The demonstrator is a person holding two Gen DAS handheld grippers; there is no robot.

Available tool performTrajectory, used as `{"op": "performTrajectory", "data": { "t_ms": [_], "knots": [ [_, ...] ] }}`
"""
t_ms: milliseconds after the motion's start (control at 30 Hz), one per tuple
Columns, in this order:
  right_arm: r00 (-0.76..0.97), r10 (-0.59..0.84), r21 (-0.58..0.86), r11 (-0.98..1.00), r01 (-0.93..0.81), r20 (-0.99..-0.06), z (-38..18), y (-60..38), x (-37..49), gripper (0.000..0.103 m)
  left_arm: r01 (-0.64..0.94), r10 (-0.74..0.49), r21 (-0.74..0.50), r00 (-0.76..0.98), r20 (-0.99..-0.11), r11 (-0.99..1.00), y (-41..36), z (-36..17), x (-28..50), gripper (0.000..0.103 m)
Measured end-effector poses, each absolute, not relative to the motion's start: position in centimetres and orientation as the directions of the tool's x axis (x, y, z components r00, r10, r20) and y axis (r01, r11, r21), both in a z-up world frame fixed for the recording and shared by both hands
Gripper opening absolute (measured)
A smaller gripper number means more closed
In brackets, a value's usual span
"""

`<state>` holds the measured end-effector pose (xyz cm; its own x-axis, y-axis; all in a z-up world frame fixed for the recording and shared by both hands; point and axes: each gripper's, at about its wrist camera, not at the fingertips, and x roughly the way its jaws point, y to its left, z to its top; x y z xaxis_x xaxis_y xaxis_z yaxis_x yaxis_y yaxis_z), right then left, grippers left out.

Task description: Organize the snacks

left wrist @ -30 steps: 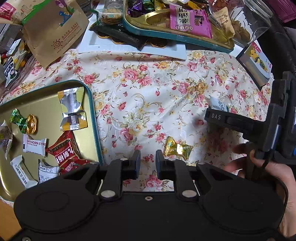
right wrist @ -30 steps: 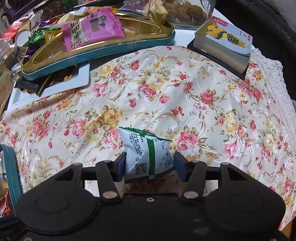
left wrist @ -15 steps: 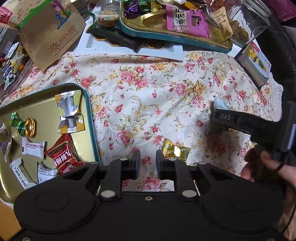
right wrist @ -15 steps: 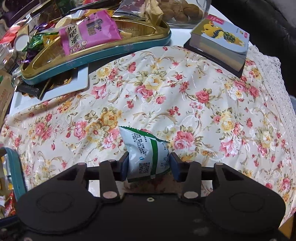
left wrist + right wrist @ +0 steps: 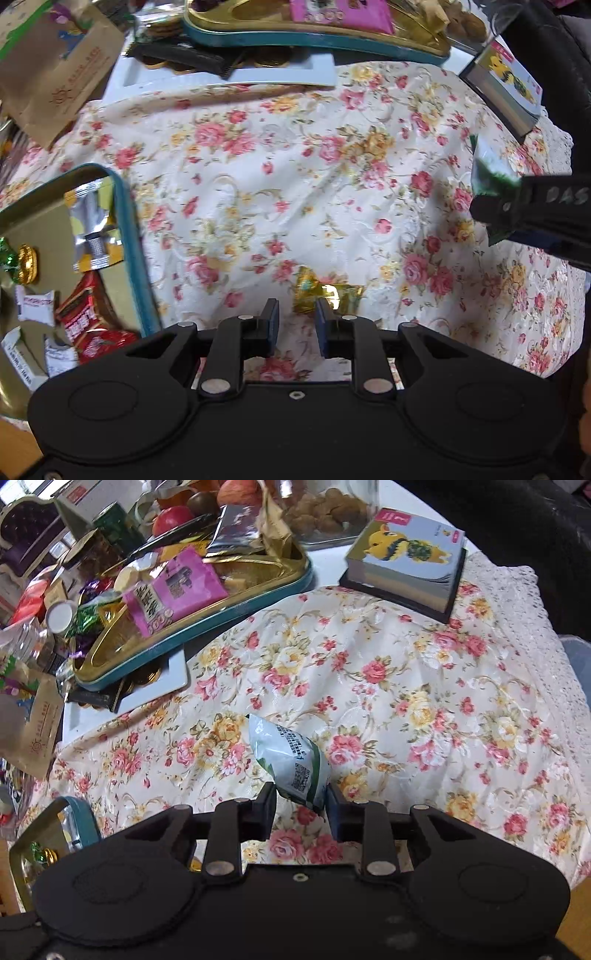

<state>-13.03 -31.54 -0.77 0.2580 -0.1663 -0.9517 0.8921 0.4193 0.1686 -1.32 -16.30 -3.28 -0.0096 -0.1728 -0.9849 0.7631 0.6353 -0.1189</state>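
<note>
A white-and-green snack packet (image 5: 291,764) is pinched between the narrowed jaws of the right gripper (image 5: 300,806) and held clear of the floral cloth (image 5: 406,709). The left gripper (image 5: 295,321) is parted slightly and empty, with one gold candy (image 5: 325,291) lying just beyond its tips. Two teal-rimmed trays are seen: one near (image 5: 136,258), one far (image 5: 236,605).

Matte black left gripper (image 5: 295,319) (blue pads, silver pivot screws).
</note>
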Motion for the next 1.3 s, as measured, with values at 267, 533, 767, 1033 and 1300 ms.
{"op": "performTrajectory", "data": {
  "t_ms": [267,533,767,1033,1300],
  "knots": [
    [0.379,-0.154,0.295,0.395,0.87,-0.912,3.2,-31.7,-14.1,0.031,0.845,-0.166,-0.056,0.039,-0.985,0.532,-17.4,-4.0,-3.0,0.046],
    [0.456,-0.126,0.374,0.405,0.835,-0.881,5.1,-31.5,-14.5,0.031,0.889,-0.117,0.046,0.111,-0.987,0.455,-17.5,-5.4,-4.1,0.046],
    [0.467,-0.145,0.383,0.39,0.837,-0.872,5.7,-31.9,-15.1,0.031,0.894,-0.158,0.049,0.132,-0.979,0.445,-19.5,-5.8,-4.9,0.046],
    [0.478,-0.148,0.402,0.363,0.841,-0.866,5.8,-32.4,-15.9,0.031,0.886,-0.173,0.031,0.124,-0.977,0.463,-21.4,-6.1,-5.5,0.047],
    [0.506,-0.142,0.437,0.346,0.831,-0.85,6.6,-32.7,-16.3,0.031,0.872,-0.218,-0.01,0.112,-0.97,0.49,-22.9,-5.9,-5.0,0.047]
  ]
}}
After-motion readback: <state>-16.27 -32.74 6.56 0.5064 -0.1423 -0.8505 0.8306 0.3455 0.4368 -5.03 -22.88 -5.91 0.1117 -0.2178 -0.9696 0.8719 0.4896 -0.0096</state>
